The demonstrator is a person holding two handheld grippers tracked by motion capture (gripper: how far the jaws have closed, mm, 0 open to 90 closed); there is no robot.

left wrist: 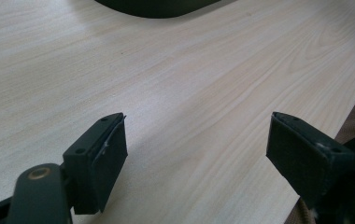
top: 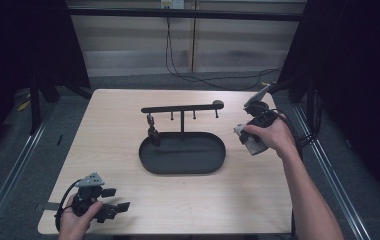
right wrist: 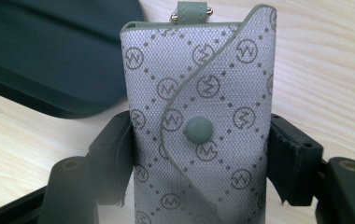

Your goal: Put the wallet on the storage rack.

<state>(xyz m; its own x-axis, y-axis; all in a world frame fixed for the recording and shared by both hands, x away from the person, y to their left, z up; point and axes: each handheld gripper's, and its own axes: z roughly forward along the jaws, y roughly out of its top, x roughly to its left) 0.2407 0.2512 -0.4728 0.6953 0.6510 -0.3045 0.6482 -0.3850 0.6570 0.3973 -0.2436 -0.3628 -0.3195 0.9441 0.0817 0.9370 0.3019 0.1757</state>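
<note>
A person sits at a pale wooden desk (top: 128,115), a hand-held gripper in each hand.

The right gripper (right wrist: 199,154) is clenched on a grey key case (right wrist: 199,121). In the right gripper view the two black jaws press against the case's left and right sides, with the case standing upright between them. The case is woven grey fabric printed with small round logos and dots, edged in sage green. A curved flap crosses its front and is fastened with a round green snap (right wrist: 199,129). A short green tab with metal studs (right wrist: 191,10) sticks out of its top edge. In the high view the right hand (top: 270,135) holds this gripper near the desk's right edge, and the case (top: 249,141) shows as a pale shape just right of the tray, apart from it.

A dark oval tray (top: 182,154) lies in the middle of the desk. Behind it stands a thin black rack (top: 182,108) with a post and a long crossbar carrying small pegs. A small dark item (top: 152,131) hangs from the bar's left end, reaching down to the tray's rim.

The left gripper (top: 110,200) is released: in the left gripper view its jaws stand wide apart over bare wood, with nothing between them. The left hand (top: 75,217) holds it at the desk's near left corner, well apart from the tray.
</note>
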